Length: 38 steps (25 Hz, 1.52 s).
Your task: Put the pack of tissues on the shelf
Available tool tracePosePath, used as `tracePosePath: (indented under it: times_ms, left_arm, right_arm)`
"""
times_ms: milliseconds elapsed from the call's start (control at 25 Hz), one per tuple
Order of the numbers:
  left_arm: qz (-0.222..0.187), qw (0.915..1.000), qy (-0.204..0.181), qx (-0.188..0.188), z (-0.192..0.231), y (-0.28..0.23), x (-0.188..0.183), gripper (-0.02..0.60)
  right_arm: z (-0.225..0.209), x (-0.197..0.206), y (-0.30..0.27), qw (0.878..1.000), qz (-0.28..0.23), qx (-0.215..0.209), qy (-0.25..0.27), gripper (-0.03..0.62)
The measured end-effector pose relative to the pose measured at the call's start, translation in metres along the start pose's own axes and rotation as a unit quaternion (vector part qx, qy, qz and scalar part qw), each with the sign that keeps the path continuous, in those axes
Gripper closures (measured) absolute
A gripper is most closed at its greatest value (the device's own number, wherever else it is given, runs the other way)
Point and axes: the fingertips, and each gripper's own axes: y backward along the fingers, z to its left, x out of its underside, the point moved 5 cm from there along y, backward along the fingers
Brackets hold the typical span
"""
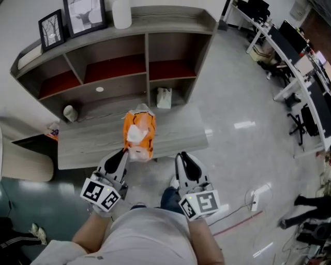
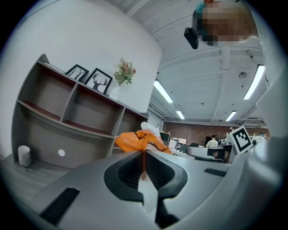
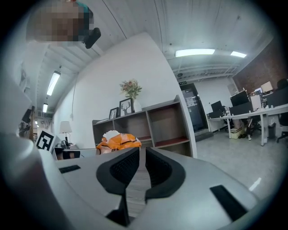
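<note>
The pack of tissues [image 1: 138, 135] is orange with white tissue showing at its top. It is at the front of the low grey table [image 1: 93, 140], before the wooden shelf [image 1: 146, 57]. My left gripper [image 1: 123, 151] is at the pack's near left corner. In the left gripper view it [image 2: 144, 153] is shut on a thin orange edge of the pack [image 2: 139, 140]. My right gripper [image 1: 181, 155] is to the right of the pack, off the table's front edge, and apart from it. Its jaws [image 3: 140, 150] are shut with nothing between them, and the pack [image 3: 118, 141] shows to their left.
The shelf's lower compartments hold a white roll [image 1: 70, 112] and a small white bag [image 1: 164, 97]. Picture frames [image 1: 51, 28] and a white vase [image 1: 122, 13] stand on top. Office desks and chairs [image 1: 305, 67] fill the right side. A cable [image 1: 243, 212] lies on the floor.
</note>
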Motion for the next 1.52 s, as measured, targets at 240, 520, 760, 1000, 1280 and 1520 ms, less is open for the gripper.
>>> tracePosePath:
  times_ms: [240,520,760,1000,1280,1520]
  left_arm:
    - [-0.009,0.9998,-0.002,-0.018,-0.012,-0.081,-0.013,0.560]
    - [-0.025,0.9986,0.003,-0.047,-0.020,-0.172,-0.025,0.560]
    - [-0.032,0.9977,0.013,-0.058,-0.018,-0.233,-0.031,0.560]
    - [-0.032,0.9974,0.028,-0.058,0.007,-0.283,-0.035,0.560]
    - [-0.012,0.9974,0.034,-0.063,0.051,-0.331,-0.029,0.560]
    - [0.004,0.9970,0.035,-0.069,0.077,-0.360,-0.018,0.560]
  right_arm:
    - [-0.070,-0.030,-0.036,1.000,-0.002,-0.028,0.002,0.542]
    - [-0.149,-0.054,-0.067,0.998,-0.006,-0.060,0.000,0.542]
    - [-0.188,-0.065,-0.080,0.997,-0.009,-0.073,-0.006,0.542]
    - [-0.204,-0.067,-0.090,0.998,-0.001,-0.056,-0.006,0.542]
    - [-0.213,-0.066,-0.104,1.000,0.012,-0.017,-0.004,0.542]
    - [-0.219,-0.058,-0.109,0.999,0.023,0.017,-0.019,0.542]
